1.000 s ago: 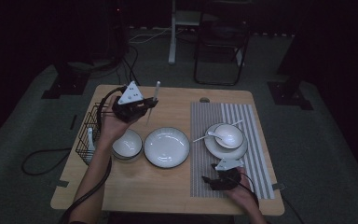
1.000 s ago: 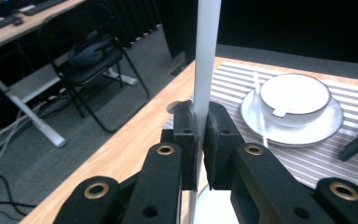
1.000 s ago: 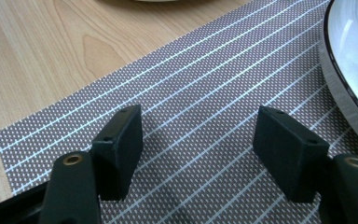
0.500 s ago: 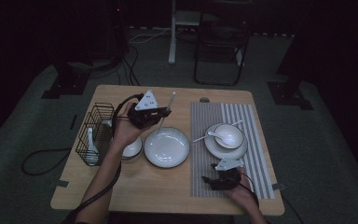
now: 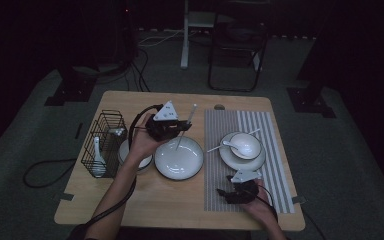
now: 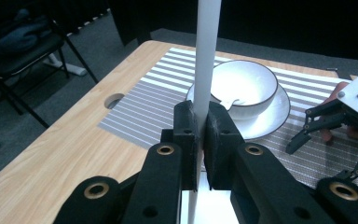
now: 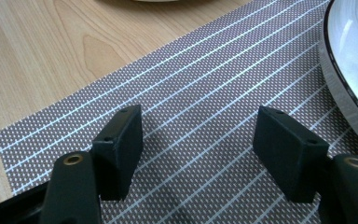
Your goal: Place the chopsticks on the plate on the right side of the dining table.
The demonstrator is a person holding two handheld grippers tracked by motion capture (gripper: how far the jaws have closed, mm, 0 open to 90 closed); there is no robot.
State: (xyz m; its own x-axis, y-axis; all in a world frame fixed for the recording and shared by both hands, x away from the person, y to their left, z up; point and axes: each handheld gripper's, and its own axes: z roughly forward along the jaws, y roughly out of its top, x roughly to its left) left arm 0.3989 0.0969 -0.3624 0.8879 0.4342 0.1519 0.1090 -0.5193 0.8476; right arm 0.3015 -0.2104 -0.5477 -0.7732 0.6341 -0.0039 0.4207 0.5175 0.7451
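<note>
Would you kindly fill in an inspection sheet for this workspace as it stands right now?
Surface: wooden table with a striped placemat on its right half.
Job's things: white spoon handle clamped upright; empty white plate beneath it.
Clutter: wire basket holding a white spoon at the table's left; a bowl beside it under the hand; bowl with spoon on a plate on the placemat.
Grippers: left gripper shut on the spoon handle; right gripper open, empty, low over the placemat.
Cables: a black cable runs off the table's left to the floor.
Surroundings: dim room, chair behind the table.
</note>
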